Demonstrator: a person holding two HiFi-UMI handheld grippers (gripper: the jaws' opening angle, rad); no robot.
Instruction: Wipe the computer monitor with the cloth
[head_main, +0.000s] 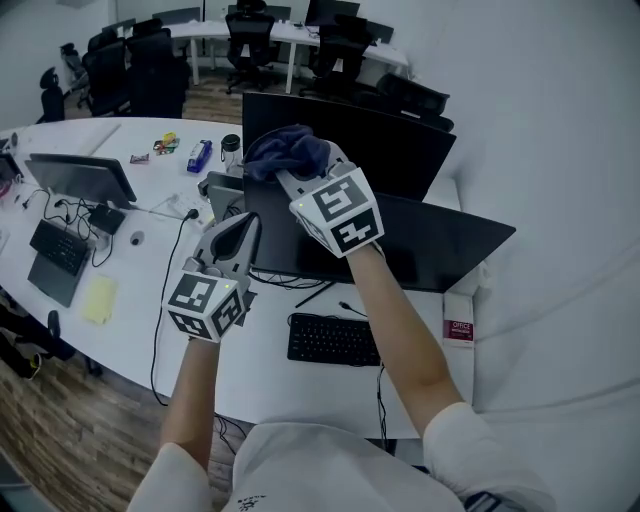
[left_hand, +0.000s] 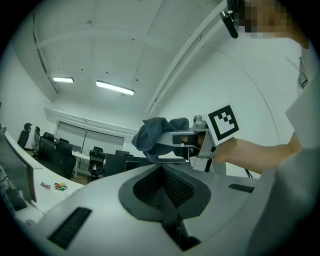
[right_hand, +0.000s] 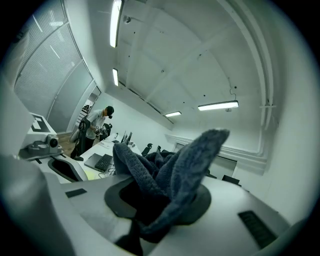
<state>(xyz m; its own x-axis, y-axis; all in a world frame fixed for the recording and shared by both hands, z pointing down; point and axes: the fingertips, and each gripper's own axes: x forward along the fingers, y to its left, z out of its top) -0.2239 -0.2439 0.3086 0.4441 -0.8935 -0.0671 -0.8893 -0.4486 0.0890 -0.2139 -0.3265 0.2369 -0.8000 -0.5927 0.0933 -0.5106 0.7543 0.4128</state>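
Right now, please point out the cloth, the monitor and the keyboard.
cloth (head_main: 288, 150), head view, on its bunched top.
monitor (head_main: 440, 245), head view, right part of its dark panel.
keyboard (head_main: 333, 340), head view, middle of the keys.

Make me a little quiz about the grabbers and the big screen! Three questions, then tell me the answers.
1. Pick one. What is the right gripper holding?
A. a cup
B. a dark blue cloth
C. a pencil

2. True or false: the left gripper has its jaws wide apart.

3. Fill in the gap: on the table, in front of the monitor, lies a black ____.

Key
1. B. The cloth is pinched between the right gripper's jaws.
2. False. Its jaws are together, with nothing between them.
3. keyboard
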